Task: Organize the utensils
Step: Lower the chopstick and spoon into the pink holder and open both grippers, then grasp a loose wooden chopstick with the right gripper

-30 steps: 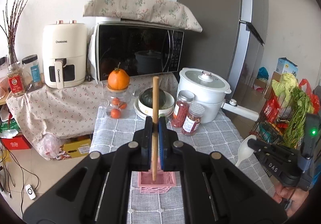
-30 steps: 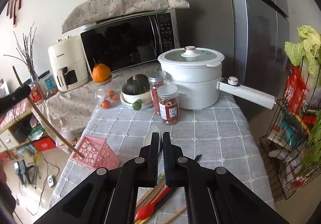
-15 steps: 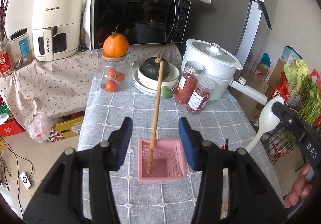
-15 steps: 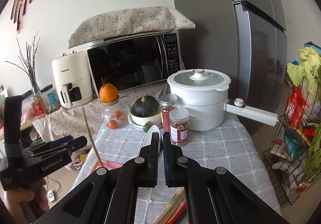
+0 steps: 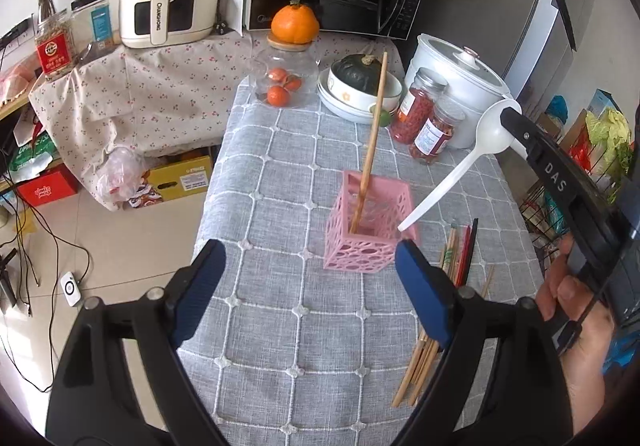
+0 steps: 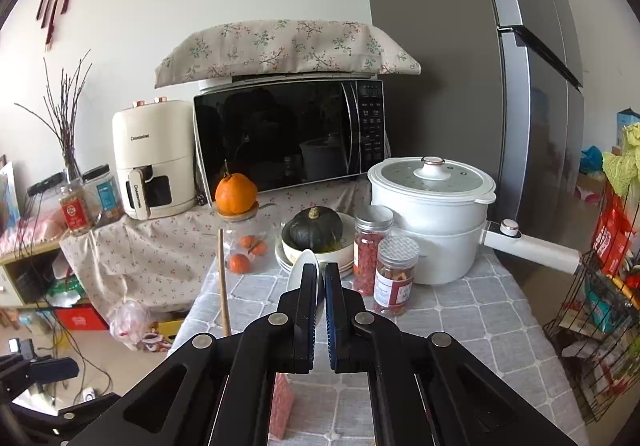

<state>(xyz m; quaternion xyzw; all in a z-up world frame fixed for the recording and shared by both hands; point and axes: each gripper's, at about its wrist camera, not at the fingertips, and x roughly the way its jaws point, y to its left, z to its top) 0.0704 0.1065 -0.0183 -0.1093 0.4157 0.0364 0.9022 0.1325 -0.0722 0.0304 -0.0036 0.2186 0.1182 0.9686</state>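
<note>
Released a moment ago, the wooden chopstick point(image 5: 370, 144) now stands on its own in the pink lattice basket point(image 5: 370, 224), leaning toward the bowls behind, where a second back it was clamped between the blue pads of the left gripper point(image 5: 310, 274). Those jaws have just been opening and now stand wide, nothing between them, hanging above the near edge of the basket. Meanwhile the right gripper point(image 5: 508, 118) has swung in from the side; it is pinched shut on the bowl of a white plastic spoon point(image 5: 456, 174), whose handle slants down until its tip sits right at the basket's right rim (touching or just clear, I cannot tell). From the right wrist view only the edge of the spoon bowl point(image 6: 304, 270) shows between the closed pads.

Several chopsticks point(image 5: 436, 326) lie loose on the grey checked tablecloth point(image 5: 280, 326), beside the basket, not yet gathered.

Risks from here, as I judge them: the basket looks light, and the spoon tip could catch its rim instead of dropping inside, shoving or tipping it and spilling the leaning chopstick. The grip is on the curved, slick bowl, so the spoon may pivot in the pads as it descends. Letting go too high could bounce it out, or knock the chopstick over toward the jars point(image 5: 424, 122). The wide left jaws, hanging close, could also clip the basket if that hand drifts forward
</note>
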